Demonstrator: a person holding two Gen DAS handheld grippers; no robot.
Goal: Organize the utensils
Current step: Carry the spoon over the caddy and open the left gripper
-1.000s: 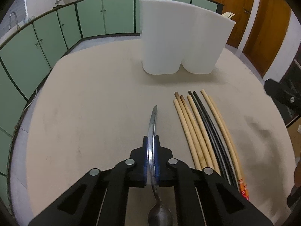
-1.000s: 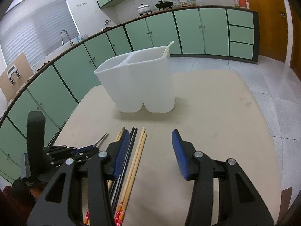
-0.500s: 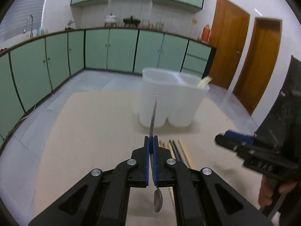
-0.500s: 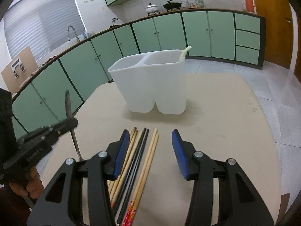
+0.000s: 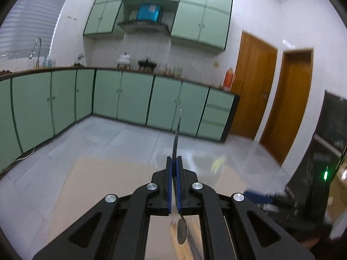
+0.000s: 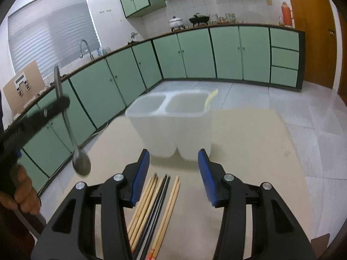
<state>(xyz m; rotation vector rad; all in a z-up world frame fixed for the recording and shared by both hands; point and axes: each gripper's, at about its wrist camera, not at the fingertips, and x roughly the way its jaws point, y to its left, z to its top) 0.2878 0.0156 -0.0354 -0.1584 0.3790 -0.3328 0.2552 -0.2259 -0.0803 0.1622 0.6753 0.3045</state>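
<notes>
Left wrist view: we hold our left claw [image 5: 174,169] high and level, looking across the kitchen, its blue pads pressed tight on a spoon [image 5: 181,230]. The handle sticks up past the fingertips and the bowl hangs below them. The right wrist view shows the same spoon [image 6: 81,161] upright in the air at the left, off the surface edge, with our left hand [image 6: 20,197] around the grip.

Our right claw [image 6: 173,162] sits low over the beige surface [image 6: 249,151], spread wide and holding nothing. A white two-part bin [image 6: 173,125] stands just beyond its fingertips, blurred, with a pale utensil [image 6: 210,99] leaning at the right compartment's far corner. Chopsticks [image 6: 156,205] lie in a row on the surface between and under the open fingers, nearer the left one. Green cabinets [image 6: 225,52] line the walls behind.
</notes>
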